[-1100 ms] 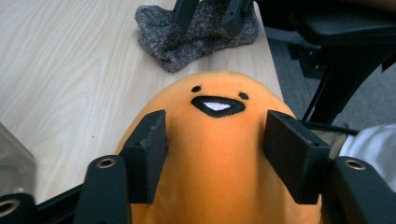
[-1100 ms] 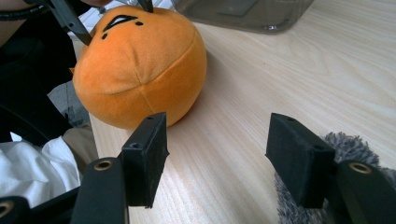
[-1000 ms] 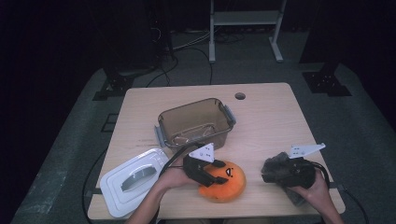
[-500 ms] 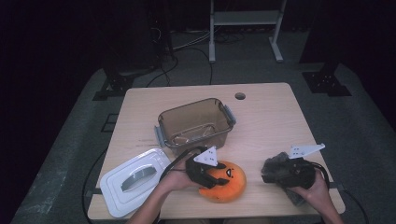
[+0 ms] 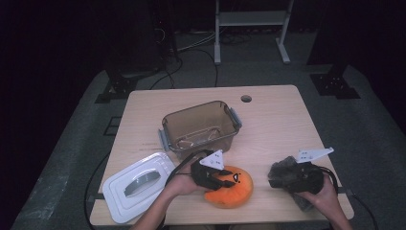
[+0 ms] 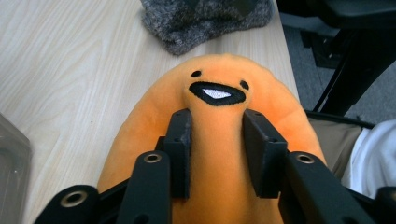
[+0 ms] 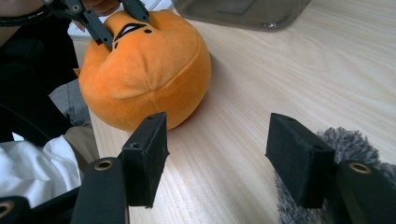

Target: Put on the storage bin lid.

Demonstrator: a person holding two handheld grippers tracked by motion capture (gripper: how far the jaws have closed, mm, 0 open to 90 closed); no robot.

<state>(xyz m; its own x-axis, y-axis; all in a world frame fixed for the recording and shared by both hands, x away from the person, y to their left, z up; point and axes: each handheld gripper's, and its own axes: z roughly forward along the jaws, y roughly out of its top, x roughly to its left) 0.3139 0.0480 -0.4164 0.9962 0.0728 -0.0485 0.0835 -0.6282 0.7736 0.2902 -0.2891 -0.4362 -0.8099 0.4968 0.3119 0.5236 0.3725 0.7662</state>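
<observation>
Jaws of left gripper (image 6: 217, 140) just closing, clamped on orange plush toy (image 6: 219, 154) for lifting toward brown bin (image 5: 201, 125); right gripper (image 7: 224, 161) apart, idle.

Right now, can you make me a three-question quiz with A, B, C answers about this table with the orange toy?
1. Where is the white lid?
A. On the box
B. On the table, left of the orange plush toy
C. On the floor

2. What colour is the fuzzy thing by the right tongs?
A. Grey
B. Red
C. Green

3. What are the left tongs doing?
A. Hanging open in the air
B. Holding the lid
C. Squeezing the plush toy

Answers: 1 B, the lid lies flat beside the toy. 2 A, its fur is grey. 3 C, both pads press the toy's raised middle, having just been closing.
</observation>
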